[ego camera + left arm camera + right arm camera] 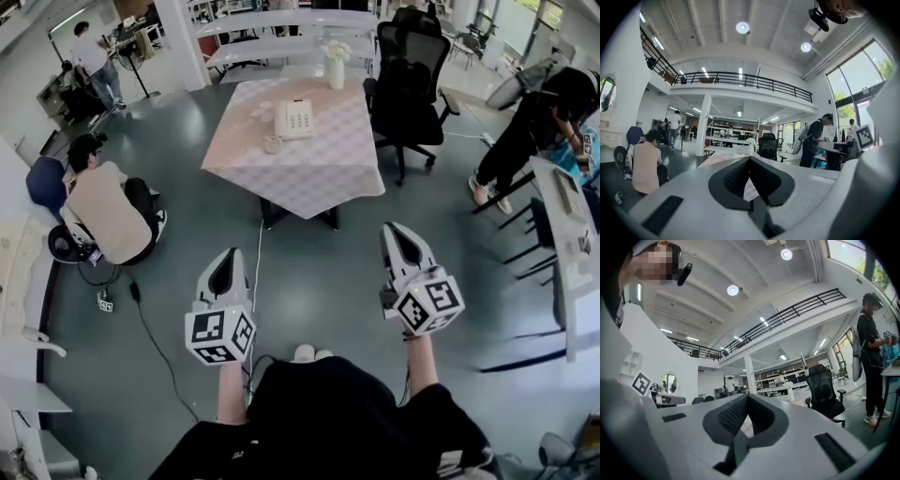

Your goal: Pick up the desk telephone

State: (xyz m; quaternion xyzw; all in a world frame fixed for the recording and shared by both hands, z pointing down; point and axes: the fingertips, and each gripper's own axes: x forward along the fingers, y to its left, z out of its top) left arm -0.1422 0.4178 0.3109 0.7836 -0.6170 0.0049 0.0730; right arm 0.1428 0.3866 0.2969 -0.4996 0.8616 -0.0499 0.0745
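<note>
The desk telephone [294, 118] is far ahead
My left gripper [226, 255] and right gripper [395, 231] are pressed shut, empty, well short of its table [314, 178].

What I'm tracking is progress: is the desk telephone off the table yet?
No, the desk telephone lies flat on the table, with nothing gripping it.

Left gripper [228, 265] and right gripper [402, 234] held level, side by side, jaws closed, empty.
</note>
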